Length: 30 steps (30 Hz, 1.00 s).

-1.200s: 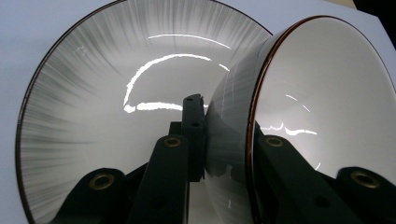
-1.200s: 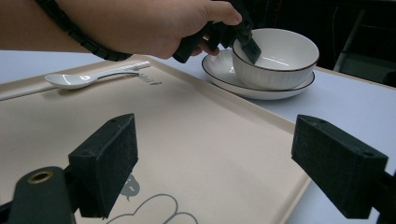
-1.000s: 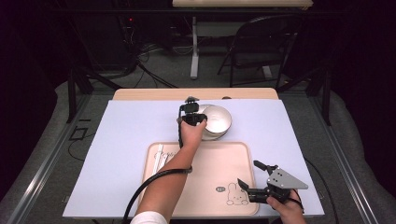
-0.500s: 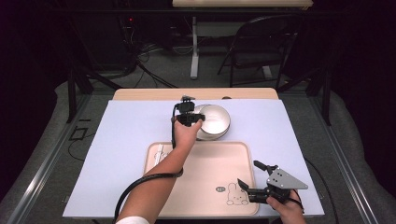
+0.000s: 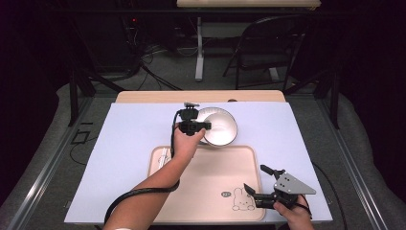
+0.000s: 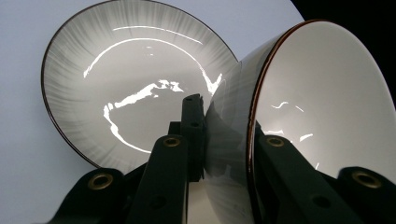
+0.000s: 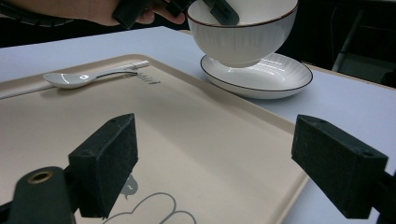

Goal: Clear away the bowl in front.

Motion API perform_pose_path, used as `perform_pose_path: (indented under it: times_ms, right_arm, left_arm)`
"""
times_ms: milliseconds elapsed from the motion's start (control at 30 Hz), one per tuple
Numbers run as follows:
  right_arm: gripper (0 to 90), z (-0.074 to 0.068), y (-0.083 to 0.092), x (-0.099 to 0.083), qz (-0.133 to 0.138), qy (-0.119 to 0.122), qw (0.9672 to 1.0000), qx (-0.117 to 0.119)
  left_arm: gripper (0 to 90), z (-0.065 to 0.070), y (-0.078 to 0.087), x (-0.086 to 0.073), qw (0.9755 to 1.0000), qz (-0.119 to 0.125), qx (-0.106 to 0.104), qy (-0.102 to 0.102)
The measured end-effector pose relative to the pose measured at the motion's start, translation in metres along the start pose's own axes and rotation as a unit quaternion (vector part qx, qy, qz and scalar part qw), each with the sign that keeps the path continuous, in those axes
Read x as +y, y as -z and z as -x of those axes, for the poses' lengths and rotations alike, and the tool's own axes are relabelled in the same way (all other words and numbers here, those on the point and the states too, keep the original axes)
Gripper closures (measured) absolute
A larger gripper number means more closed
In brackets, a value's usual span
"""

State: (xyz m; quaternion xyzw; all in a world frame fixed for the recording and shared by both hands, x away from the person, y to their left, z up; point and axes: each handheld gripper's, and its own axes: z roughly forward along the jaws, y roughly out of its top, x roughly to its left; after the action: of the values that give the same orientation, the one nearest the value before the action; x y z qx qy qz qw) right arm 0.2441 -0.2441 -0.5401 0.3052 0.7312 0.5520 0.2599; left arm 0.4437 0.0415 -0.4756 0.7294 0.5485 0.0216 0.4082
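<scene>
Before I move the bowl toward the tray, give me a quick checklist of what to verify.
1. Left hand-held gripper shut on the bowl rim, one jaw inside, one outside: ok.
2. Bowl lifted off the plate, a gap showing under its foot: ok.
3. Bowl level: not ok, it tilts in the left gripper view.
4. Bare tray surface free for landing; the spoon lies at its far edge: ok.
5. Right hand-held gripper open, low over the tray's corner near the rabbit print, out of the likely path: ok.
6. Grip firmness: cannot tell.
</scene>
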Motion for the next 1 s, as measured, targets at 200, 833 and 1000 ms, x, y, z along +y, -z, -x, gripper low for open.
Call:
perform_pose_path:
  times_ms: [200,833,1000]
  right_arm:
    - [14.1,0.0,-0.001,0.0,0.0,0.001,1.0,0.0]
    - [14.1,0.0,-0.001,0.0,0.001,0.001,1.0,-0.001]
    - [14.1,-0.001,-0.001,0.001,0.001,0.004,1.0,-0.002]
  left_arm:
    - [79.6,0.005,0.004,-0.011,0.9998,-0.009,-0.012,-0.012]
    - [79.4,0.02,-0.01,-0.039,0.9978,-0.049,-0.034,-0.028]
    - [79.2,0.025,-0.021,-0.045,0.9971,-0.06,-0.038,-0.026]
